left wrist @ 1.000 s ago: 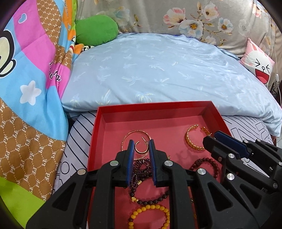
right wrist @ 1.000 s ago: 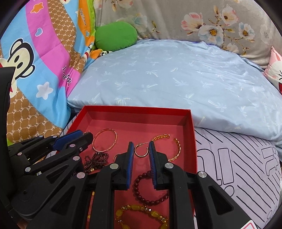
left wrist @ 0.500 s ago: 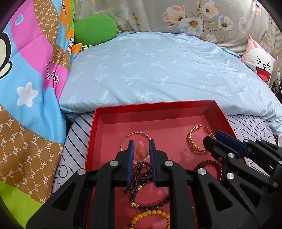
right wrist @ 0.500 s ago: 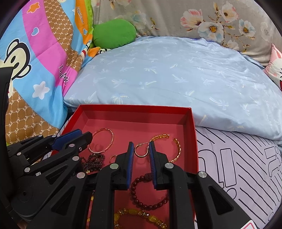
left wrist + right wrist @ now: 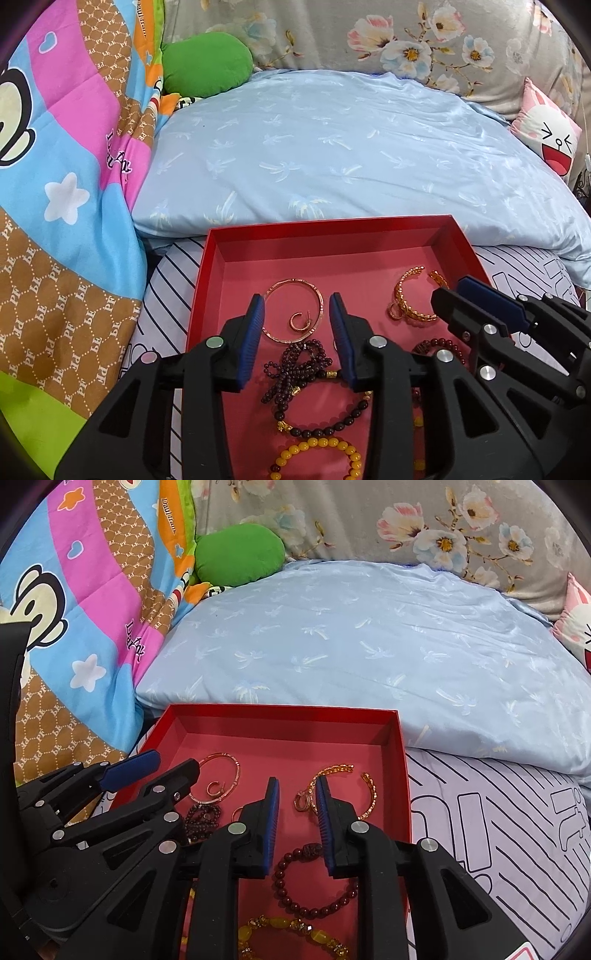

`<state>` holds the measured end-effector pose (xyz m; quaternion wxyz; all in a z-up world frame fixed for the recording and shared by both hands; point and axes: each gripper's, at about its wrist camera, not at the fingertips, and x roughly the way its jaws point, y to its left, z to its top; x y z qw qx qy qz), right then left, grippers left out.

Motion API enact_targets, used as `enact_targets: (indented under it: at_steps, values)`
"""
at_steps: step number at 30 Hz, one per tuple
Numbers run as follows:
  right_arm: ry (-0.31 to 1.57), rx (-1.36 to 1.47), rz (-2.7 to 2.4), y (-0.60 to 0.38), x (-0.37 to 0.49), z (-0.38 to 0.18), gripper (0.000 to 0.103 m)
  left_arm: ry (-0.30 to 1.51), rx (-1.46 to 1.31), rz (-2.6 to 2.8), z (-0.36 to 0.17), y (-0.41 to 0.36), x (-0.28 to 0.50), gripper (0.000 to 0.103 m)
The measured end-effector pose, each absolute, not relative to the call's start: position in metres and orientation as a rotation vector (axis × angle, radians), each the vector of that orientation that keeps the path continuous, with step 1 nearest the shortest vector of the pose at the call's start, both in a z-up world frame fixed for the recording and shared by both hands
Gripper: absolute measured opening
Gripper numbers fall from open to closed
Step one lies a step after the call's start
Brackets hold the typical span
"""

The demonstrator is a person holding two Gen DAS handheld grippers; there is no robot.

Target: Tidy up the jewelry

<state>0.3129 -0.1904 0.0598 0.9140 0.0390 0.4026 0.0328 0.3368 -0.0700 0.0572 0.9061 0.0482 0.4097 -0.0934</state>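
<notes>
A red tray on the bed holds several pieces of jewelry. My left gripper is open above a thin rose-gold bangle with a small hoop earring inside it. A dark purple bead strand lies just below. My right gripper is open over a small gold hoop earring beside an open gold chain bangle. A dark red bead bracelet and yellow bead bracelets lie near the tray's front.
A pale blue pillow lies behind the tray. A colourful cartoon quilt rises on the left. A green cushion and a pink rabbit cushion sit at the back. The tray rests on a striped white sheet.
Both grippers have opened: the left widely, the right a little. The small hoop earring that sat between the left fingertips now lies inside the thin bangle. Both views pulled back slightly.
</notes>
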Motion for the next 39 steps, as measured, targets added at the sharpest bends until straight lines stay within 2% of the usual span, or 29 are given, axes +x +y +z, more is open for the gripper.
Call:
enact_targets:
  at_steps: [19, 39]
  values:
    - [0.779, 0.05, 0.048, -0.187, 0.254, 0.1, 0.021, 0.801, 0.077, -0.209, 0.096, -0.065, 0.281, 0.035]
    - [0.795, -0.001, -0.016, -0.176, 0.169, 0.089, 0.031, 0.831, 0.078, -0.198, 0.082, -0.055, 0.197, 0.037]
